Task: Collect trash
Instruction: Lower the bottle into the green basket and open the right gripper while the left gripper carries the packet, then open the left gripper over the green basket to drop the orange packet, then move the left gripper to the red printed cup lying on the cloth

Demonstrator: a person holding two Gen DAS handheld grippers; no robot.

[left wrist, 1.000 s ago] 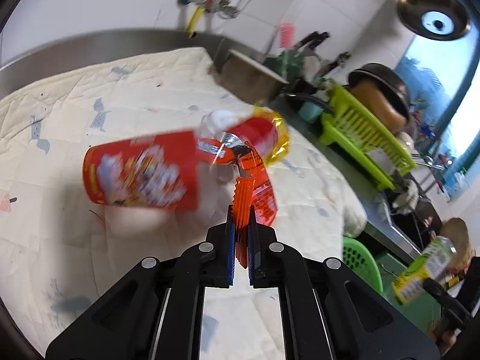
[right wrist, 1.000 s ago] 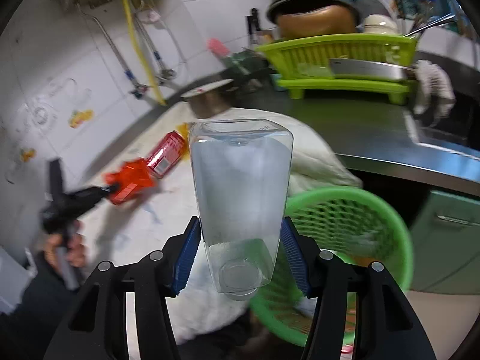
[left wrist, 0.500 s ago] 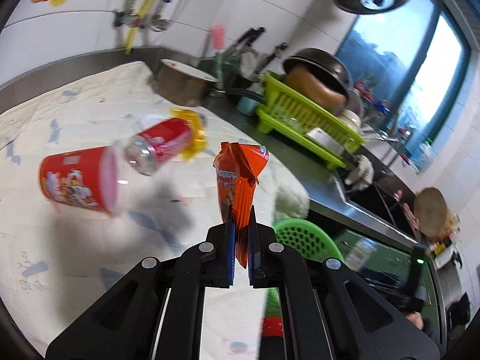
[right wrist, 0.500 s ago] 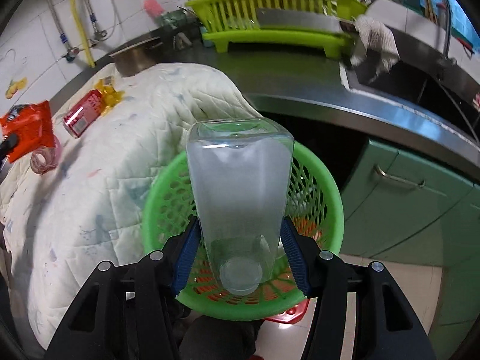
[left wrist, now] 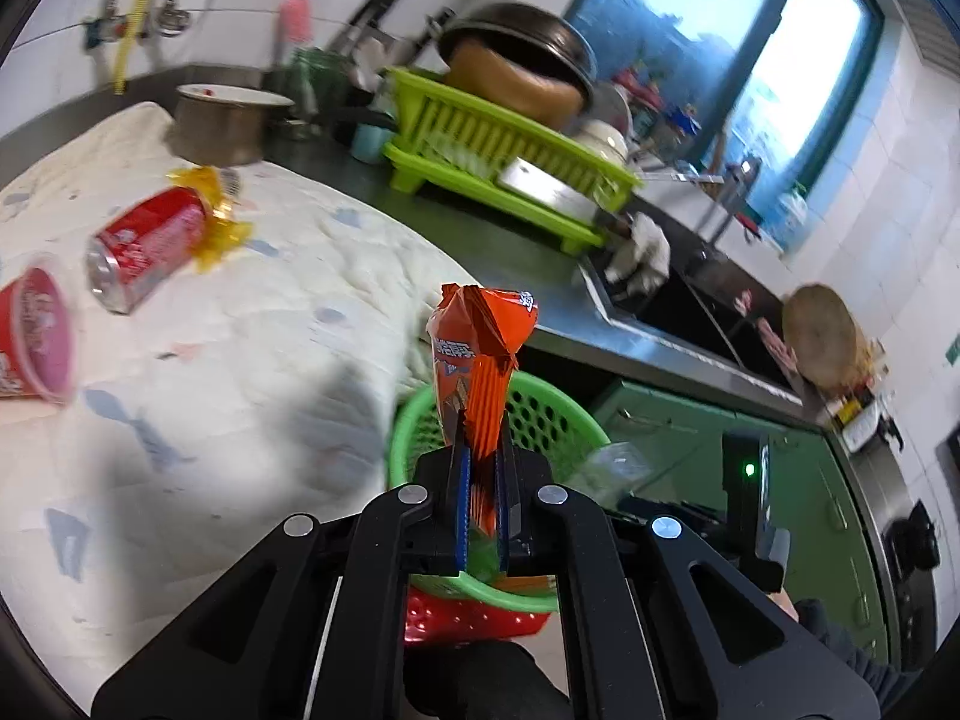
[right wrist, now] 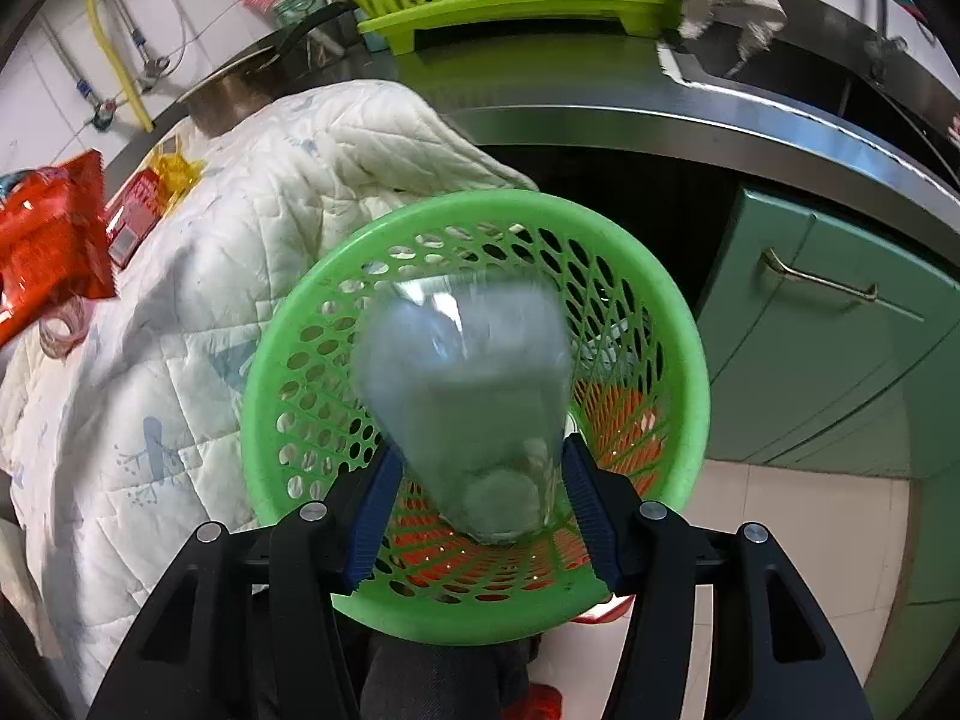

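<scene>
My left gripper (left wrist: 480, 480) is shut on the bottom of an orange snack wrapper (left wrist: 480, 348), which stands up between the pads. It hangs past the quilt's edge, over the near rim of the green mesh basket (left wrist: 558, 402). In the right wrist view, my right gripper (right wrist: 480, 450) is shut on a clear plastic bottle (right wrist: 468, 372), neck toward the camera. The bottle is blurred and sits just above the green basket (right wrist: 600, 222). A red can (left wrist: 150, 246), a red cup (left wrist: 33, 342) and a yellow wrapper (left wrist: 216, 210) lie on the white quilt (left wrist: 240, 390).
The basket rests on something red (left wrist: 468, 618) on the floor beside the quilted table. Behind are a steel pot (left wrist: 222, 126), a lime dish rack (left wrist: 498, 156), a steel counter with a sink (left wrist: 690, 306), and green cabinet doors (right wrist: 828, 330).
The left gripper swung the orange wrapper from above the quilt to the basket's rim. The right gripper sank with the bottle until the basket fills its view, and the bottle now looks tipped and blurred.
</scene>
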